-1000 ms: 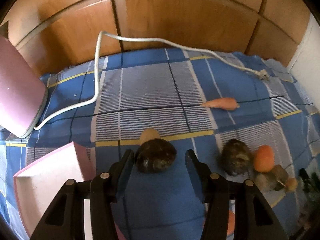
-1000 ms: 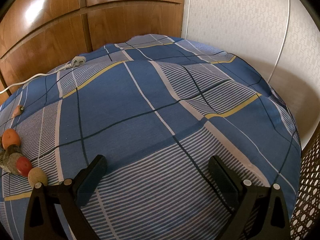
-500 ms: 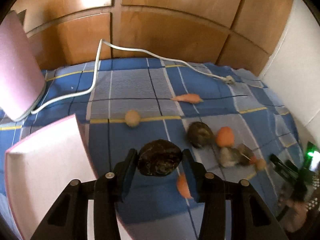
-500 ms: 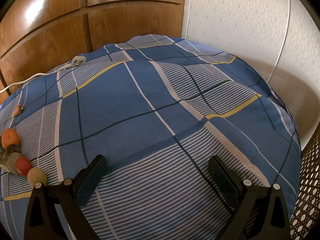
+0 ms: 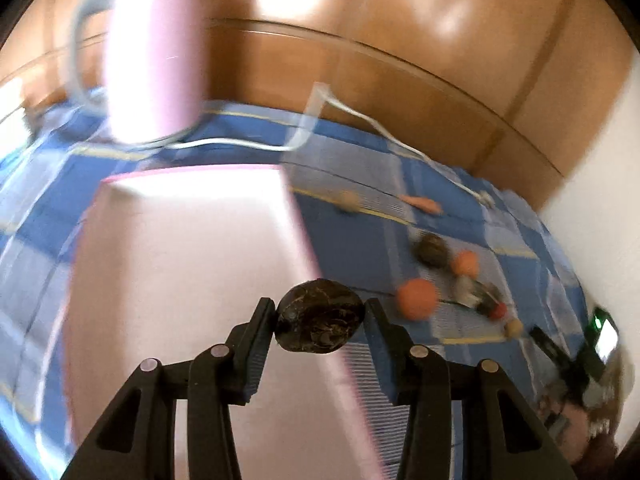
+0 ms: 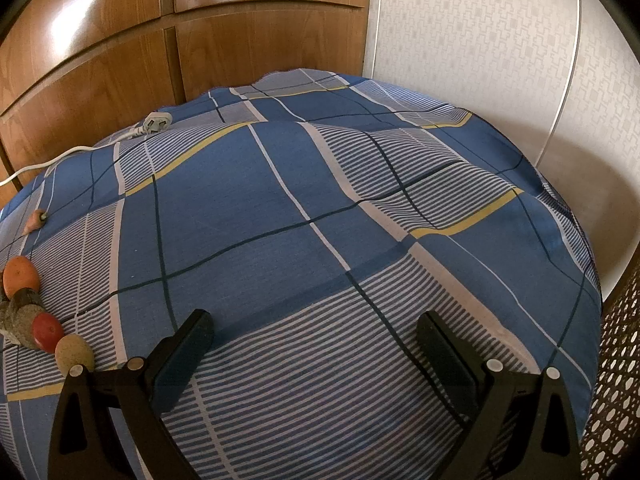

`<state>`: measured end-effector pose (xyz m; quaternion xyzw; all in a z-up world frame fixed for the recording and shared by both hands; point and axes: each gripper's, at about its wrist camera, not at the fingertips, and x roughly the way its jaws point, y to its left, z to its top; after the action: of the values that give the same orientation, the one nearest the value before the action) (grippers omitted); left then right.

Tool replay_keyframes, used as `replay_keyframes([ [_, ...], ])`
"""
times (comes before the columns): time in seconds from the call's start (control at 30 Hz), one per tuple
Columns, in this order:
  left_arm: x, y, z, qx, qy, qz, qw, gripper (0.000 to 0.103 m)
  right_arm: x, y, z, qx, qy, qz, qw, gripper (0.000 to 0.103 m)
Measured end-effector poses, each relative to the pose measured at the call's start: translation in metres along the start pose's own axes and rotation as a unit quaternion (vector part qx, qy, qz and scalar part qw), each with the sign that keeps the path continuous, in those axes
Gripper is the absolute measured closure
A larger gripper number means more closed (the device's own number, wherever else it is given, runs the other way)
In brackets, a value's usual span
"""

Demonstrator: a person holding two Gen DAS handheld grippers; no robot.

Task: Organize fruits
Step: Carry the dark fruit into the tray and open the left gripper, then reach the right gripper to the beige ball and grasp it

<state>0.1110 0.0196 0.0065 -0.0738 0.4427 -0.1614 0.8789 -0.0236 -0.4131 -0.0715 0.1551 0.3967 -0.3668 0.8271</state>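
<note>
A: Your left gripper point(image 5: 320, 322) fingers clamp the dark fruit point(image 5: 320, 321), lifted above the pink box point(image 5: 180, 264) (blurry frame).
B: Right gripper point(image 6: 314, 344) fingers spread wide, holding nothing, over the bed point(image 6: 320, 208).

blue plaid bedspread point(image 6: 320, 208), glossy wooden wardrobe doors point(image 6: 260, 32) behind, white patterned wall point(image 6: 480, 60) right, glare on wood

No text, label or number can be read anywhere.
</note>
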Motion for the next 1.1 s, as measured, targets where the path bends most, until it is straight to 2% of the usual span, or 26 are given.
replay_keyframes([
  [0.13, -0.01, 0.046, 0.001, -0.039, -0.02, 0.06, 0.9973, 0.057, 0.0, 0.0, 0.0, 0.0, 0.0, 0.0, 1.0, 0.0],
  [0.27, -0.015, 0.07, 0.001, -0.038, -0.046, 0.123, 0.9907, 0.057, 0.0, -0.001, 0.0, 0.0, 0.001, 0.001, 1.0, 0.0],
  [0.5, 0.004, 0.093, 0.008, -0.06, -0.043, 0.135, 0.9881, 0.057, 0.0, 0.0, 0.0, 0.0, 0.0, 0.0, 1.0, 0.0],
  [0.7, 0.007, 0.091, 0.012, -0.074, -0.048, 0.136, 0.9867, 0.056, 0.0, 0.0, 0.0, -0.001, 0.001, -0.001, 1.0, 0.0],
  [0.73, 0.007, 0.09, 0.012, -0.074, -0.051, 0.137, 0.9865, 0.053, 0.0, 0.0, 0.0, 0.0, 0.001, 0.0, 1.0, 0.0],
  [0.8, 0.002, 0.087, 0.01, -0.073, -0.064, 0.144, 0.9848, 0.047, 0.0, 0.0, 0.0, 0.0, 0.001, 0.0, 1.0, 0.0],
  [1.1, -0.028, 0.076, -0.007, -0.089, -0.082, 0.151, 0.9811, 0.047, 0.0, 0.0, 0.0, 0.0, 0.001, 0.0, 1.0, 0.0],
])
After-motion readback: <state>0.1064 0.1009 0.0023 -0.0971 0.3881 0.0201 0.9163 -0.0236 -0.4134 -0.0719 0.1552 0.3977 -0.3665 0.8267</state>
